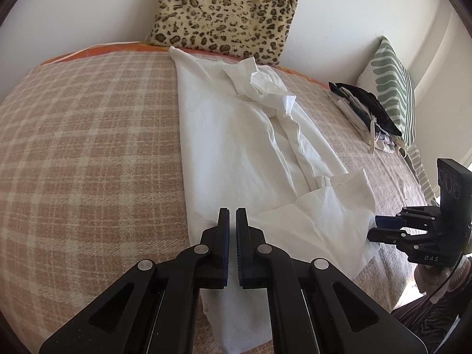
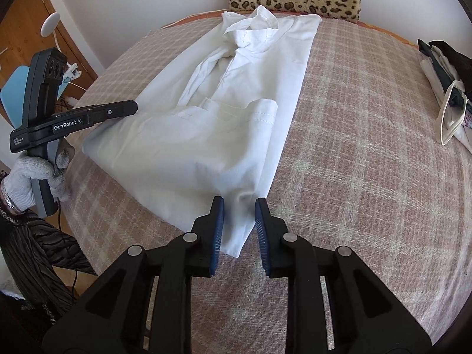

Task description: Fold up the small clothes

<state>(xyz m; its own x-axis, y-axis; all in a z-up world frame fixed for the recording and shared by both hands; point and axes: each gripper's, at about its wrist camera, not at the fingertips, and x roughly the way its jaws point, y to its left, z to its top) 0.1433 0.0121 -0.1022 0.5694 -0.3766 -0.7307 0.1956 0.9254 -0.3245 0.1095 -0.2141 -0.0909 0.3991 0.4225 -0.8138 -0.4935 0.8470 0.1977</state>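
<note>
White shirt [image 2: 224, 124] (half-folded) on bed [image 2: 354, 147]

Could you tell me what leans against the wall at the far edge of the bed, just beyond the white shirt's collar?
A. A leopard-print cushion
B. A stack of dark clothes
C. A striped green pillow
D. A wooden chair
A: the leopard-print cushion stands against the wall directly behind the collar of the white shirt.

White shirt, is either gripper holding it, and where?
Right gripper open astride the white shirt at its corner, holding nothing. Left gripper nearly shut over the hem; cannot tell.
</note>
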